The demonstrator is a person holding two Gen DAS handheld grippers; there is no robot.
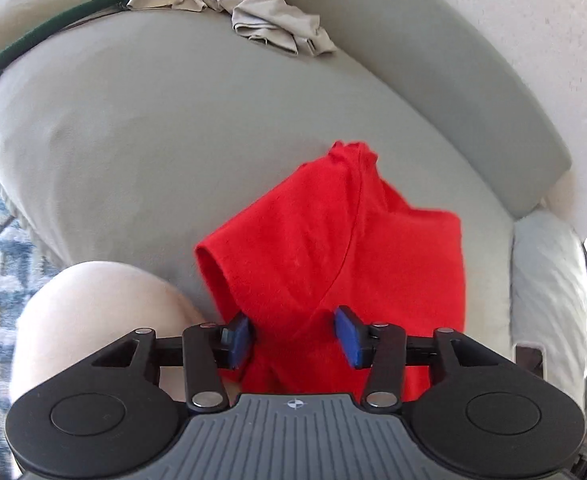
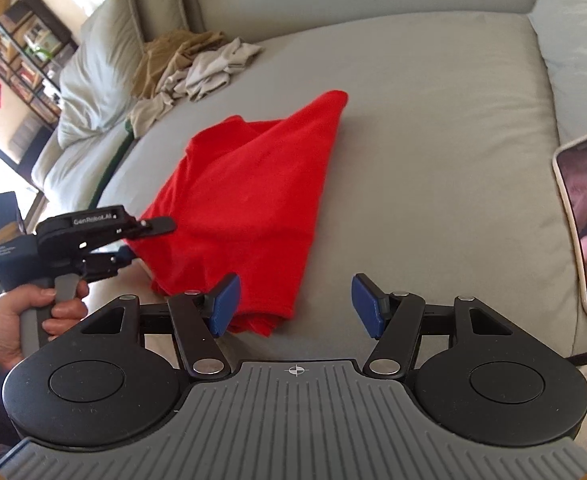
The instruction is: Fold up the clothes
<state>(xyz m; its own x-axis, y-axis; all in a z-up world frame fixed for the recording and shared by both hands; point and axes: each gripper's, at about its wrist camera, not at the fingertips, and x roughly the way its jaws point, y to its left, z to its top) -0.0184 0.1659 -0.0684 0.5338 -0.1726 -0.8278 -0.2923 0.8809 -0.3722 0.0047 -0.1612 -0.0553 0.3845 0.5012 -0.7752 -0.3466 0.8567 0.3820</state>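
the red t-shirt (image 2: 249,200) lay on the grey sofa seat (image 2: 433,140), doubled over on itself into a rough wedge, one sleeve opening (image 1: 213,268) facing the near edge and a rumpled corner (image 2: 253,322) hanging toward the front. it was neither flat nor a neat packet, so the fold seemed to be somewhere in the middle, though one moment could not say how far. the left hand-held gripper (image 1: 293,334) hovered over the near hem with its blue pads (image 1: 239,338) set moderately apart, cloth lying between and under them but not pinched. the right hand-held gripper (image 2: 295,306) stood wide, its left pad (image 2: 224,304) just above the bunched corner and its other pad over bare cushion, holding nothing. from the right wrist view the left tool showed side-on, its tip at the shirt's left edge, the hand (image 2: 33,320) wrapped round its handle.

any next grip would need both pads brought down onto a single edge rather than the stacked layers, which looked likely to slip apart.

a heap of beige and pale clothes (image 2: 189,68) sat well apart at the far side of the seat beside a green strap (image 1: 53,28). a phone (image 2: 585,220) with a lit screen lay on the cushion to the right, clear of the shirt. a bare knee (image 1: 93,320) crowded the left tool's near side.
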